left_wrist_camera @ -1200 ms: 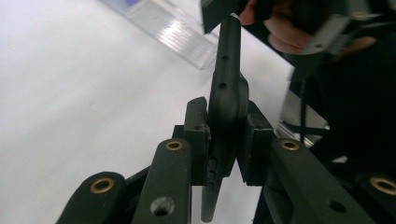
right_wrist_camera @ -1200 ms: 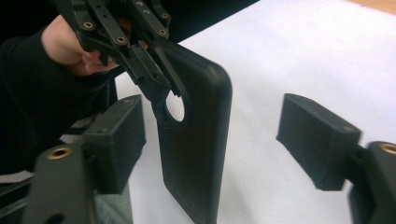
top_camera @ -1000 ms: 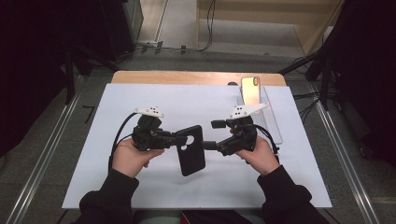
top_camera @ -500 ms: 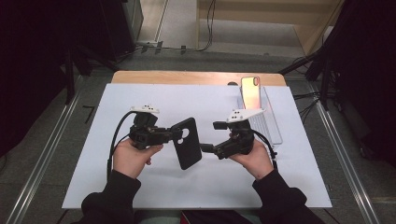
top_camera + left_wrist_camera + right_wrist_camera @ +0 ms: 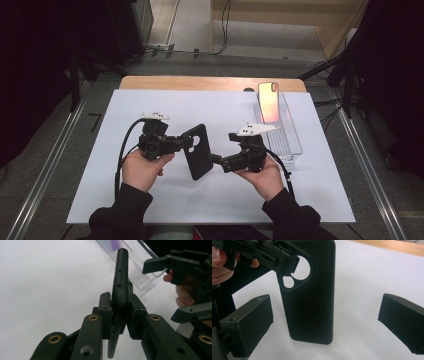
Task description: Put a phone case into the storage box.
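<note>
Black phone case (image 5: 196, 151), upright, camera cutout uppermost

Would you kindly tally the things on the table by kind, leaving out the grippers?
Black phone case: 1
Phone: 1
Clear tray: 1
White mat: 1
Total: 4

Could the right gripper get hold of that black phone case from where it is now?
Probably yes. The right gripper stands open, facing the black phone case, which the left gripper holds up above the table; nothing lies between them.
</note>
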{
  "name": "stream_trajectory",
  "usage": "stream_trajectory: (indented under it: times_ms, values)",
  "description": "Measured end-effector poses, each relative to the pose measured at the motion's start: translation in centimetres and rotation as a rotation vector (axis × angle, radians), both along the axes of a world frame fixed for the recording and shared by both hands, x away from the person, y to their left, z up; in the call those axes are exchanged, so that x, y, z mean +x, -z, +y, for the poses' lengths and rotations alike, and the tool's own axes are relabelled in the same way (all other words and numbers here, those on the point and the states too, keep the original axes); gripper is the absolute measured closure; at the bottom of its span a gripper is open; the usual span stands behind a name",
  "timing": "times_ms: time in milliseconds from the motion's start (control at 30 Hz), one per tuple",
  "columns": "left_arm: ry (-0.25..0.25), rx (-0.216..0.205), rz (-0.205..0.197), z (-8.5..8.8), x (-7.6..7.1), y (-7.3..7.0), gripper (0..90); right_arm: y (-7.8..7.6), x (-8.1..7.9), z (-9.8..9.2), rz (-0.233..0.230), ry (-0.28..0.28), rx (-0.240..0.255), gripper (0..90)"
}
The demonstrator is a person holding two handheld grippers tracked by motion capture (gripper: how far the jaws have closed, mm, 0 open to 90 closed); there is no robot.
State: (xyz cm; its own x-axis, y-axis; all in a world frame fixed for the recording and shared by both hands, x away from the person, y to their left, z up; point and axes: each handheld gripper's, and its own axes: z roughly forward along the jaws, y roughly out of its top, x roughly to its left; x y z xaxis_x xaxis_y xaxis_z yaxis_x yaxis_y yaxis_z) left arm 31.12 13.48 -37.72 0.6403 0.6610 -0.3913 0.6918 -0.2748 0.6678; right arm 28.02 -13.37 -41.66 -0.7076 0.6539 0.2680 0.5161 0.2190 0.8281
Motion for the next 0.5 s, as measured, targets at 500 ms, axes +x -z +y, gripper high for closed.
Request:
stream_trajectory:
  times_ms: [500]
  values:
    - [0.011, 0.008, 0.008, -1.3, -0.4, 0.2, 76.6, 0.8, -0.4, 2.0, 0.0, 0.065, -0.034, 0.0]
